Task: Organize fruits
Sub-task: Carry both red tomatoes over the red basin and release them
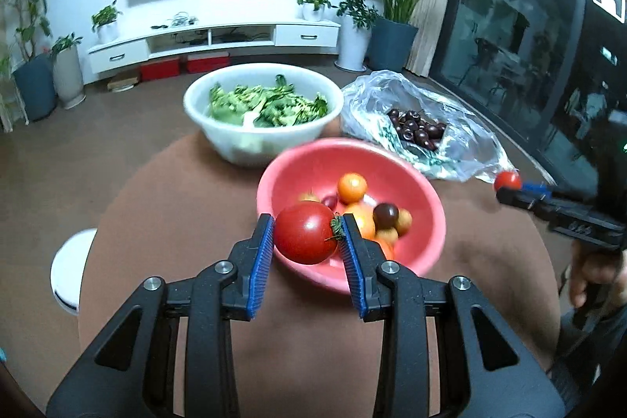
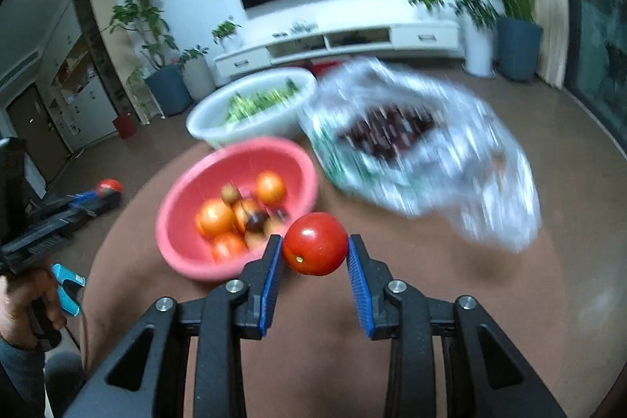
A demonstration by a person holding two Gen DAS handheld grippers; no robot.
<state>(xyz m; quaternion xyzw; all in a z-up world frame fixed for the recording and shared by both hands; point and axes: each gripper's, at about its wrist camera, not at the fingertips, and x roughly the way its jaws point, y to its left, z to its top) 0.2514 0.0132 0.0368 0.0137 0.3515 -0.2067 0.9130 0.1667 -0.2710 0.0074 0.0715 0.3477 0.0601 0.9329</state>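
Both claws holding a tomato each above the brown desk (image 1: 164,206).

The left claw (image 1: 305,239) is gripping a red tomato (image 1: 305,233) between its blue pads, nearly closed around it, hovering over the near rim of the pink bowl (image 1: 425,222) of small orange and dark tomatoes. A white bowl of greens (image 1: 258,143) is sitting farther back, with a plastic bag of cherries (image 1: 415,128) to its right. The right claw (image 2: 315,251) is clamping a second red tomato (image 2: 314,243) just right of the pink bowl.
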